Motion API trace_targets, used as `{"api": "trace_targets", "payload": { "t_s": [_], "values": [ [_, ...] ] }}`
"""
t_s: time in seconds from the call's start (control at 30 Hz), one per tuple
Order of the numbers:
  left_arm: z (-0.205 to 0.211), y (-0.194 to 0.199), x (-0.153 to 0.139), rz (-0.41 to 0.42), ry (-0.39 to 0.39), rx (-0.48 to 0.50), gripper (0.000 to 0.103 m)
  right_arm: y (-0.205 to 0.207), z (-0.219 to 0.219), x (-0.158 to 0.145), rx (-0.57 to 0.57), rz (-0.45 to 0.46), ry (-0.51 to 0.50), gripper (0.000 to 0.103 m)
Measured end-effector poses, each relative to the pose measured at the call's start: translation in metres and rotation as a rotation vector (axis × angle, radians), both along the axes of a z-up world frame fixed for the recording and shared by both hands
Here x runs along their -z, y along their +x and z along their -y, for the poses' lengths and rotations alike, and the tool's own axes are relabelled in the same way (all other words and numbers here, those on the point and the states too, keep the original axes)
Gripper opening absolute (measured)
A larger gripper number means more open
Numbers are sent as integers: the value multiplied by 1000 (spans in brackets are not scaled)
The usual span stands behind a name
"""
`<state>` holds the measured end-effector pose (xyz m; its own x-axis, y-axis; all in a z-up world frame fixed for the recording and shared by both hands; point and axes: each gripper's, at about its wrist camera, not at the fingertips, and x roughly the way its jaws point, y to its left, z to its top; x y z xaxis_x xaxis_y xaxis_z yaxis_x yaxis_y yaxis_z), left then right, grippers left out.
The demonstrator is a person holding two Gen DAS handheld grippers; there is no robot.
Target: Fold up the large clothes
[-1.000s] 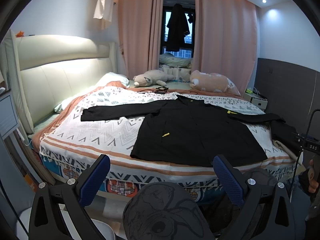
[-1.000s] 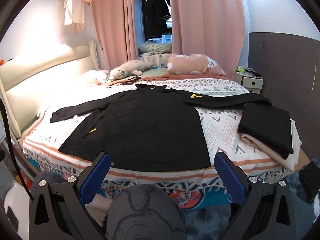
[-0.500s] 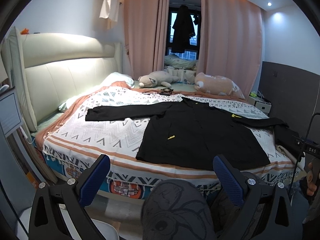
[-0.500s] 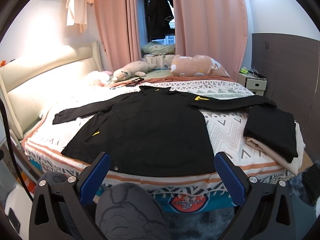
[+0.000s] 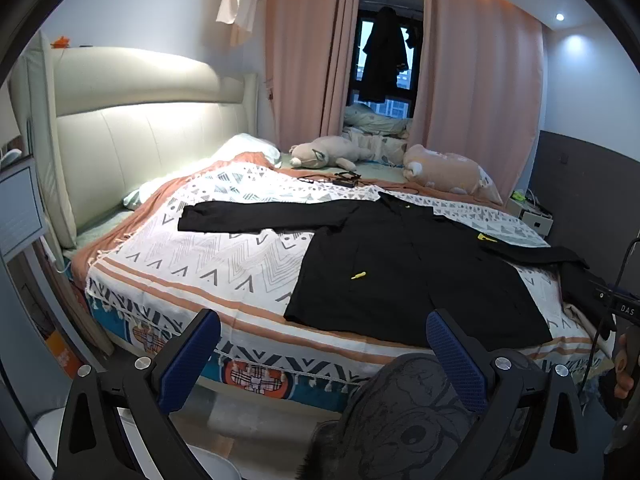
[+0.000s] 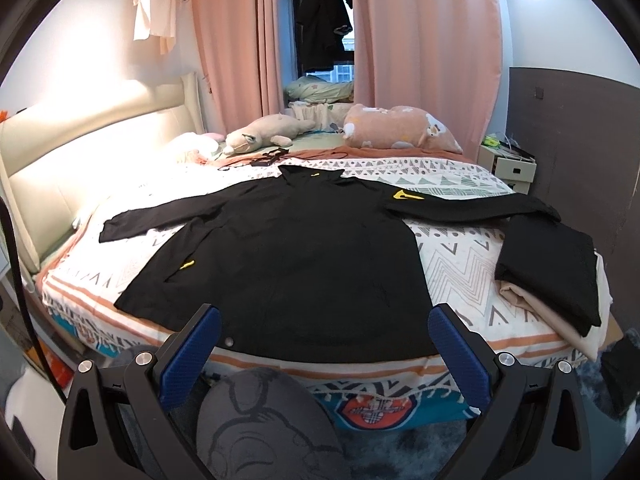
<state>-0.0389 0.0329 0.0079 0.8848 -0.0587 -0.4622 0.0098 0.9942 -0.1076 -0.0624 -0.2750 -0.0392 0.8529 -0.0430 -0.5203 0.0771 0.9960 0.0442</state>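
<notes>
A large black jacket with small yellow marks lies flat on the patterned bedspread, both sleeves spread out to the sides. Its hem runs along the near edge of the bed. My left gripper is open and empty, held off the bed in front of the hem's left part. My right gripper is open and empty too, just short of the middle of the hem. A grey printed cap sits low between the fingers in both views.
A folded black garment on a beige one lies at the bed's right edge. Plush toys and a pink pillow are at the far side, cables near the collar. Padded headboard on the left, nightstand at right.
Both grippers have risen and drawn closer to the bed; the left view has shifted right, so the jacket's hem sits nearer the fingers. The jaws stayed open.
</notes>
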Motion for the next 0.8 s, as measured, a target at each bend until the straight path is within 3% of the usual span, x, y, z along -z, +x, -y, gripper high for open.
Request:
{"api": "trace_targets", "payload": {
  "t_s": [0.43, 0.8],
  "values": [
    [-8, 44, 5, -27, 2, -23, 102, 57, -14, -1, -38, -17, 5, 103],
    [-30, 126, 2, -82, -31, -88, 102, 155, -33, -9, -75, -21, 31, 103]
  ]
}}
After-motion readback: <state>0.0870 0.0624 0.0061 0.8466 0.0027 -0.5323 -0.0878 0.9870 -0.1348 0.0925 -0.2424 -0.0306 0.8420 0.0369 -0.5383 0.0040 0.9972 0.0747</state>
